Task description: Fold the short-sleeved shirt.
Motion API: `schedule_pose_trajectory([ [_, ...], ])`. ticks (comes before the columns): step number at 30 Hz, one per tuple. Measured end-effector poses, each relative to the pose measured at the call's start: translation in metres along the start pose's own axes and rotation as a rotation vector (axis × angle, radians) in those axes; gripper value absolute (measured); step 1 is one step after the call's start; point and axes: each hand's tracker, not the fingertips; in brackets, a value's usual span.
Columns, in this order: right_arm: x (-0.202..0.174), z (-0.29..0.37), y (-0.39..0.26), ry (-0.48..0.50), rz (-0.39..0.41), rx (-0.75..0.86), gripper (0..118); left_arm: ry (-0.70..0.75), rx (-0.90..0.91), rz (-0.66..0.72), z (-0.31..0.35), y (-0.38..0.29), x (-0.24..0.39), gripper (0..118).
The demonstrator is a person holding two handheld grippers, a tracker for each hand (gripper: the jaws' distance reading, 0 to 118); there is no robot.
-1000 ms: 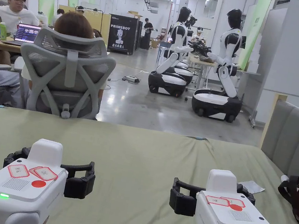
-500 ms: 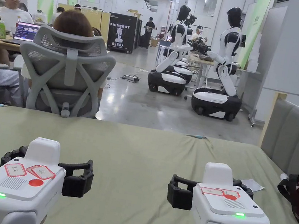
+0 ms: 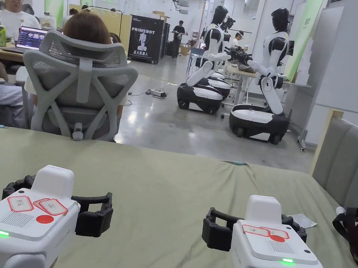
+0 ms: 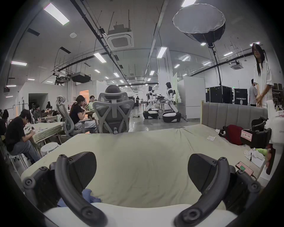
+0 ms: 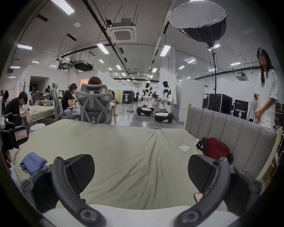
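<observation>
Crumpled blue shirt (image 5: pixel 33 164) left of parted jaws

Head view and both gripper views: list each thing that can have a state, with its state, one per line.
Left claw: open, empty, above the bed sheet.
Right claw: open, empty, above the bed sheet.
Blue garment: crumpled in a heap on the sheet, not spread or folded, untouched.
Bed sheet: spread over the bed, lightly wrinkled.
Red bag: lying against the grey headboard.
Paper slip: flat on the sheet.
Phone: screen lit, cable attached.
</observation>
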Motion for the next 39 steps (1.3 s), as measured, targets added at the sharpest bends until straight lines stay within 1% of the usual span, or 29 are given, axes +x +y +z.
schedule_pose_trajectory([
  [3, 0.003, 0.001, -0.001, 0.028, -0.036, -0.01, 118, 0.0, 0.0, 0.0, -0.001, 0.0, 0.001, 118],
  [8, 0.013, 0.004, 0.0, 0.109, -0.107, -0.015, 118, 0.0, -0.001, -0.003, -0.001, 0.0, 0.002, 118],
  [11, 0.014, 0.009, 0.001, 0.108, -0.133, -0.011, 118, 0.0, -0.005, -0.003, -0.002, -0.002, 0.003, 118],
  [13, 0.012, 0.01, 0.002, 0.088, -0.125, -0.01, 118, -0.003, -0.006, -0.006, -0.002, -0.002, 0.004, 118],
  [17, 0.005, 0.013, 0.0, 0.025, -0.064, 0.003, 118, -0.006, -0.006, -0.006, -0.002, -0.002, 0.007, 118],
  [20, 0.0, 0.018, -0.002, -0.006, -0.04, 0.033, 118, -0.01, -0.007, -0.008, -0.002, -0.002, 0.009, 118],
  [24, 0.001, 0.018, -0.003, 0.029, -0.054, 0.025, 118, -0.011, -0.009, -0.006, -0.003, -0.004, 0.009, 118],
  [27, 0.001, 0.019, -0.003, 0.036, -0.05, 0.028, 118, -0.008, -0.01, -0.007, -0.002, -0.004, 0.009, 118],
  [28, 0.002, 0.018, -0.002, 0.05, -0.048, 0.016, 118, -0.008, -0.01, -0.006, -0.002, -0.004, 0.009, 118],
  [29, 0.002, 0.016, -0.001, 0.082, -0.065, -0.032, 118, -0.007, -0.01, -0.004, -0.002, -0.005, 0.009, 118],
  [32, 0.001, 0.015, -0.002, 0.087, -0.065, -0.019, 118, -0.004, -0.01, -0.003, -0.002, -0.005, 0.009, 118],
  [35, 0.004, 0.013, -0.002, 0.097, -0.116, -0.03, 118, -0.006, -0.008, -0.001, -0.002, -0.005, 0.009, 118],
  [37, 0.003, 0.014, -0.002, 0.077, -0.091, -0.009, 118, -0.006, -0.006, -0.002, -0.001, -0.005, 0.009, 118],
  [39, 0.002, 0.015, -0.002, 0.069, -0.089, -0.005, 118, -0.006, -0.008, 0.0, -0.001, -0.005, 0.009, 118],
])
